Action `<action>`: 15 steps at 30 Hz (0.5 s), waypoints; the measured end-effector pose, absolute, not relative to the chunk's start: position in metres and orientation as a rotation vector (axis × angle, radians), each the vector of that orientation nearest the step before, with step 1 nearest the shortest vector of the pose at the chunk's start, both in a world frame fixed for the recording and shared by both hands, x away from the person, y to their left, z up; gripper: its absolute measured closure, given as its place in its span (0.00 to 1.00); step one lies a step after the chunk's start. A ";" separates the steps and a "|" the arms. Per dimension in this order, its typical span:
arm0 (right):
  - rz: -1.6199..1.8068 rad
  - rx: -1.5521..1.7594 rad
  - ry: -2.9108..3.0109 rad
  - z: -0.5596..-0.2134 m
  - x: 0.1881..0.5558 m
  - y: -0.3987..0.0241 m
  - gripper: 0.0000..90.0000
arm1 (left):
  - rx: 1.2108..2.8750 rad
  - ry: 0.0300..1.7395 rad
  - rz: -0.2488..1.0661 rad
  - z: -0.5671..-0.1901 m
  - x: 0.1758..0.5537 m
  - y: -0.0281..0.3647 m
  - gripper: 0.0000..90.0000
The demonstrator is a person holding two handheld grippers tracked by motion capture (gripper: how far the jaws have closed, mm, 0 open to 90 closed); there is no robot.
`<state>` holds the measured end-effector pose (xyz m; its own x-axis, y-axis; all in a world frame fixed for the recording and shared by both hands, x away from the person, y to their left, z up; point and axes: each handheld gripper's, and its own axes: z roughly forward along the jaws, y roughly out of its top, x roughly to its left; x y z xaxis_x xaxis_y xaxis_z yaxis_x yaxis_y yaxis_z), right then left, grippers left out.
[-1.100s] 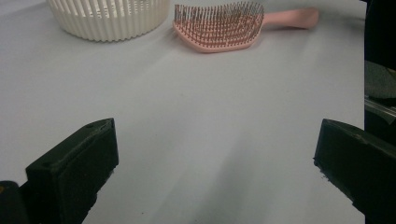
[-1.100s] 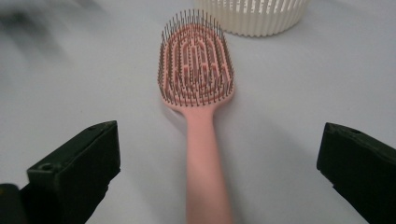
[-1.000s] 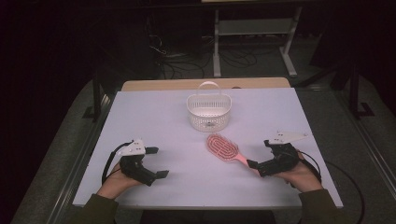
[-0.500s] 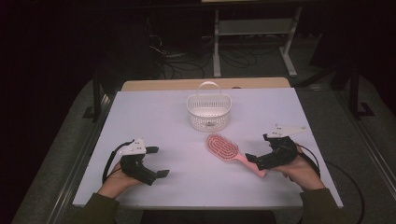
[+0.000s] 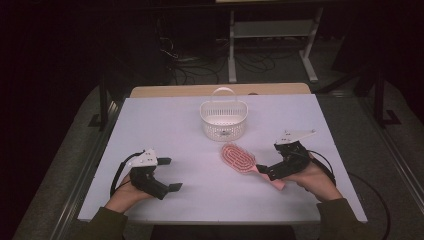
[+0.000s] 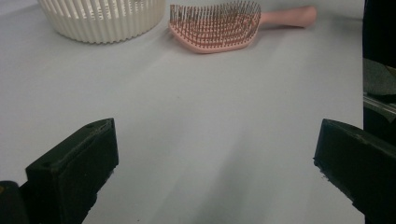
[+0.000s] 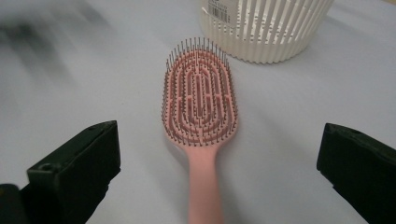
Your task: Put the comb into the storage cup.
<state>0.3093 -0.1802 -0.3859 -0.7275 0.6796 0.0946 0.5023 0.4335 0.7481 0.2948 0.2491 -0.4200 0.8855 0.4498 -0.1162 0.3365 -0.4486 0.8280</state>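
A pink hairbrush lies bristles up on the white table, its handle pointing to the near right. My right gripper is at that handle, open. In the right gripper view the brush runs straight ahead and its handle passes between the wide-apart jaws of the right gripper without touching them. My left gripper rests open at the near left. In the left gripper view nothing lies between the left gripper's jaws, and the brush is far ahead.
A white slatted basket with a handle stands just behind the brush head, also seen as basket and basket. The table's front edge runs close under both hands. Dark floor and cables lie beyond the table.
My right gripper has moved left and forward to the brush, so its jaws now straddle the handle. The left gripper and the brush have stayed still.
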 end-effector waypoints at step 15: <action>1.161 1.032 2.469 -0.376 0.322 -0.175 0.00 | 2.079 0.565 0.144 -0.420 0.295 0.248 0.00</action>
